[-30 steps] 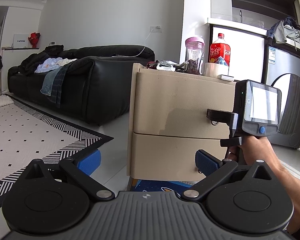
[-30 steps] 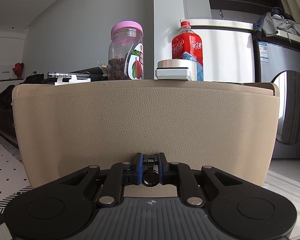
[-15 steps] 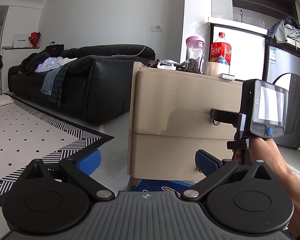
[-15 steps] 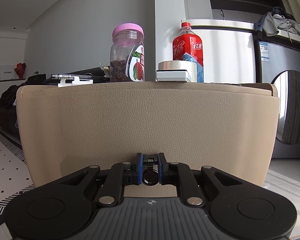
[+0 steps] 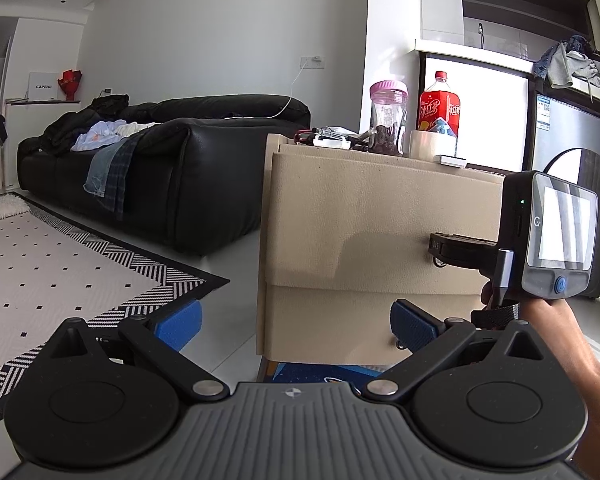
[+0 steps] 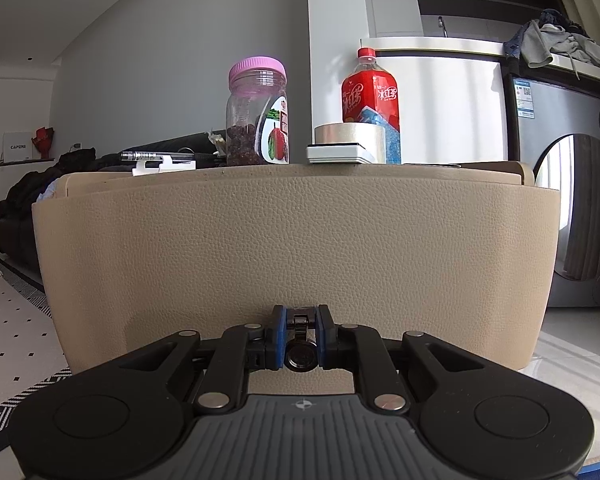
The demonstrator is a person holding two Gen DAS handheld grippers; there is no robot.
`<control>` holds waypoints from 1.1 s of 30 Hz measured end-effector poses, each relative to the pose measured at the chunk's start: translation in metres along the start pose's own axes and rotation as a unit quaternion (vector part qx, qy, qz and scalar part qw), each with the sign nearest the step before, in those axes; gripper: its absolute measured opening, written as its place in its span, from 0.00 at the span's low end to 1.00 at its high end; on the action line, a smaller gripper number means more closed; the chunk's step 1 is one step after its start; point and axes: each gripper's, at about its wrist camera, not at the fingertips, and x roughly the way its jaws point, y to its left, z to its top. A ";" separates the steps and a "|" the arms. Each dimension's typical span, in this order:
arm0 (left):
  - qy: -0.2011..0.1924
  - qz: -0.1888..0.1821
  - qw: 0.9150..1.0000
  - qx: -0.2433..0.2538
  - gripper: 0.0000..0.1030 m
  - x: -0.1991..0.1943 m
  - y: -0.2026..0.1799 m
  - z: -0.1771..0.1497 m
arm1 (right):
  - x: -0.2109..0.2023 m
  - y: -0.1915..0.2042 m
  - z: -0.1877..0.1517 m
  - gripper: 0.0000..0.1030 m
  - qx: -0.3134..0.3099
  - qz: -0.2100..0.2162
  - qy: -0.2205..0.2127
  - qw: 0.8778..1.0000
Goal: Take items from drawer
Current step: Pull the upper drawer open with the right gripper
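A beige leather-look nightstand [image 5: 360, 220] has two drawers. My right gripper [image 6: 300, 334] is shut on the dark metal pull handle [image 6: 300, 354] of the top drawer [image 6: 292, 252], whose front stands out a little from the cabinet. In the left wrist view the right gripper's body [image 5: 540, 236] reaches to that drawer front from the right. My left gripper [image 5: 296, 324] is open and empty, low in front of the lower drawer [image 5: 360, 324]. The drawer's inside is hidden.
On the nightstand top stand a pink-lidded jar [image 6: 258, 116], a red drink bottle [image 6: 370, 100], a tape roll [image 6: 350, 136], a white box [image 6: 334, 154] and a pen [image 6: 156, 156]. A black sofa [image 5: 160, 172] and patterned rug [image 5: 60, 264] lie left. A washing machine [image 6: 572, 208] stands right.
The top drawer front has come out a little toward the right gripper, which has drawn back with the handle. The left gripper has stayed open and still.
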 end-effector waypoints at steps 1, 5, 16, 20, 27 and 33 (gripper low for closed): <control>-0.001 0.000 1.000 0.000 1.00 -0.001 0.000 0.001 | -0.003 0.000 0.000 0.16 -0.001 0.000 0.001 1.000; -0.006 0.000 1.000 0.002 1.00 -0.007 0.000 0.003 | -0.012 -0.001 -0.002 0.16 -0.001 0.002 0.004 1.000; -0.013 -0.007 1.000 0.016 1.00 -0.016 -0.007 0.011 | -0.032 -0.001 -0.005 0.16 -0.011 0.006 0.009 1.000; -0.010 -0.008 1.000 0.021 1.00 -0.019 -0.010 0.012 | -0.038 0.000 -0.007 0.16 -0.017 0.005 0.007 1.000; 0.002 -0.003 0.999 0.043 1.00 -0.020 -0.020 0.008 | -0.053 -0.001 -0.012 0.16 -0.018 0.007 0.006 1.000; -0.008 -0.010 0.999 0.047 1.00 -0.027 -0.025 0.011 | -0.065 -0.001 -0.014 0.16 -0.018 0.009 0.007 1.000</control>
